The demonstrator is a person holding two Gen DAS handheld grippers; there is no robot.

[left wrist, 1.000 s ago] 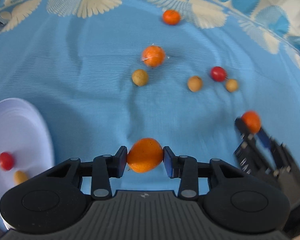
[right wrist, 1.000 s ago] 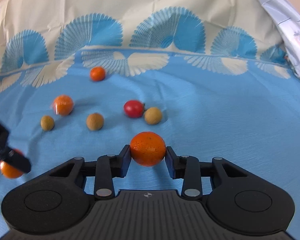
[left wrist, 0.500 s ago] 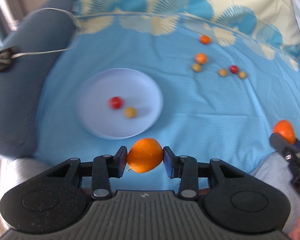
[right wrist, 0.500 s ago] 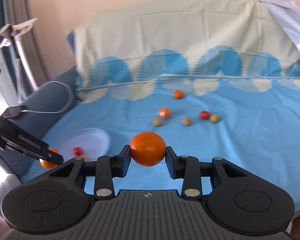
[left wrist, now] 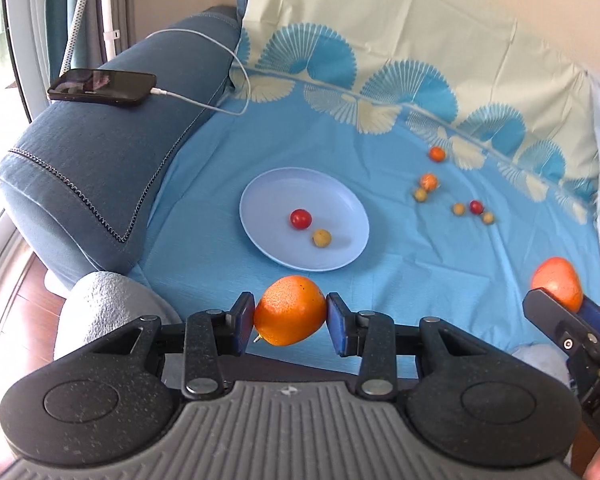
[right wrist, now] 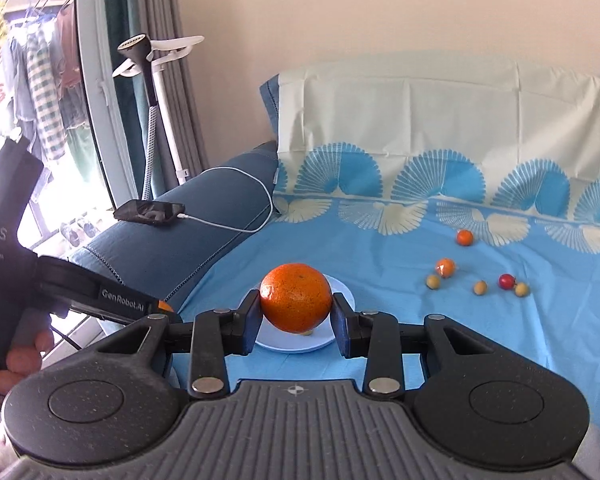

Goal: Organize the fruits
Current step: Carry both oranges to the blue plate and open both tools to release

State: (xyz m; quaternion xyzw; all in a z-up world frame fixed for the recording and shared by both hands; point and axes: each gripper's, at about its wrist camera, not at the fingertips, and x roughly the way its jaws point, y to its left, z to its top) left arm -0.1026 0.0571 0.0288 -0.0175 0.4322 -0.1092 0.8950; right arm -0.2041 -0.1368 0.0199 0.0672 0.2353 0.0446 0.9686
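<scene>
Blue patterned sheet over the sofa fills most of both views, and the pale blue plate sits on it at centre frame in the left wrist view, holding only a red cherry tomato and a small yellowish fruit, so by my reading the sorting is at an early stage. Two oranges are lifted and on their way: the left gripper pinches one orange at lower centre, short of the plate's near rim, and the right gripper pinches a second orange that, in its own view, hangs in front of the plate and hides most of it. Six small fruits are left loose on the sheet at the right of the frame: two small oranges, three yellowish ones and another red tomato. Compared with a second ago, both views have pulled back and up: the loose fruits, then large and close ahead of the grippers, are now small and far off, the whole plate has come into the frame's centre rather than its lower left edge, and the sofa arm with a charging phone now shows at upper left. Both grips look unchanged.
</scene>
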